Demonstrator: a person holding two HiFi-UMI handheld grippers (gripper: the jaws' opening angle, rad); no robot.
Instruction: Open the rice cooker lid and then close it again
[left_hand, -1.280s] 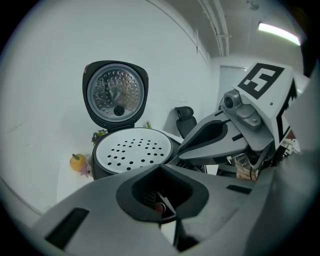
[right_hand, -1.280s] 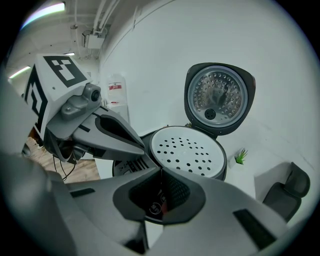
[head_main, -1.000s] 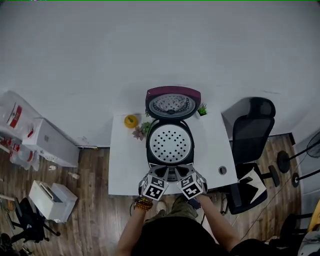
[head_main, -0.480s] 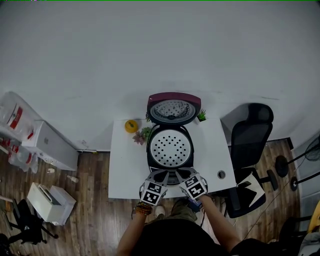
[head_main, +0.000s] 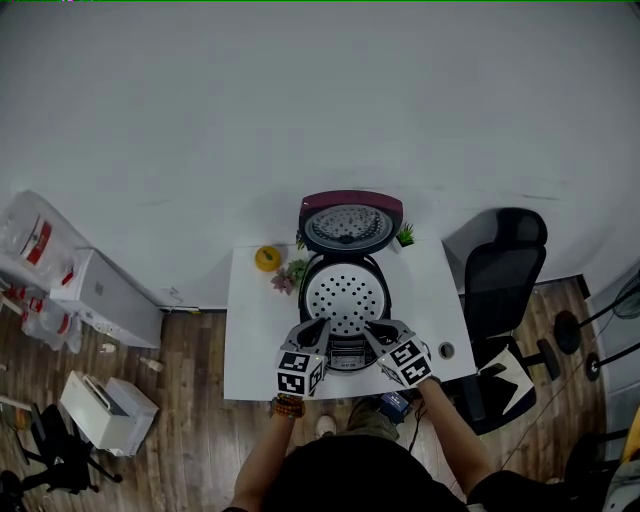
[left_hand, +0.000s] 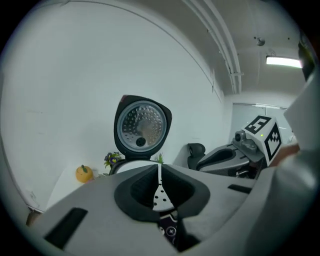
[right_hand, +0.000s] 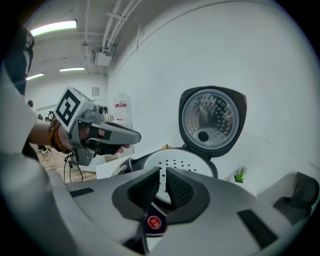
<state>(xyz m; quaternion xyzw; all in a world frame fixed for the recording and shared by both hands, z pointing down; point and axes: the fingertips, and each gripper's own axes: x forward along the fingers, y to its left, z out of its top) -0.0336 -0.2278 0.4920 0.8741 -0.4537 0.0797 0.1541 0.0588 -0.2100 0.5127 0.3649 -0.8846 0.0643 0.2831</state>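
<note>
The rice cooker (head_main: 343, 300) stands on a white table (head_main: 255, 340) with its maroon lid (head_main: 350, 222) swung up and back. Its shiny inner plate faces me as the lid (left_hand: 141, 125) and the lid (right_hand: 212, 119) in the two gripper views. A white perforated tray (head_main: 343, 292) covers the pot. My left gripper (head_main: 322, 326) hovers over the cooker's front left, shut and holding nothing. My right gripper (head_main: 372, 328) hovers over the front right, also shut and holding nothing. In the gripper views, the left gripper (left_hand: 160, 172) and the right gripper (right_hand: 163, 182) point toward the open lid.
A small orange pumpkin (head_main: 265, 258) and a flower sprig (head_main: 290, 275) sit left of the cooker, and a tiny green plant (head_main: 405, 235) sits at its right. A black office chair (head_main: 505, 280) stands beside the table. White boxes (head_main: 105, 410) lie on the floor at left.
Both grippers have lifted from the table's front edge and moved up over the cooker's front panel. The lid has stayed open.
</note>
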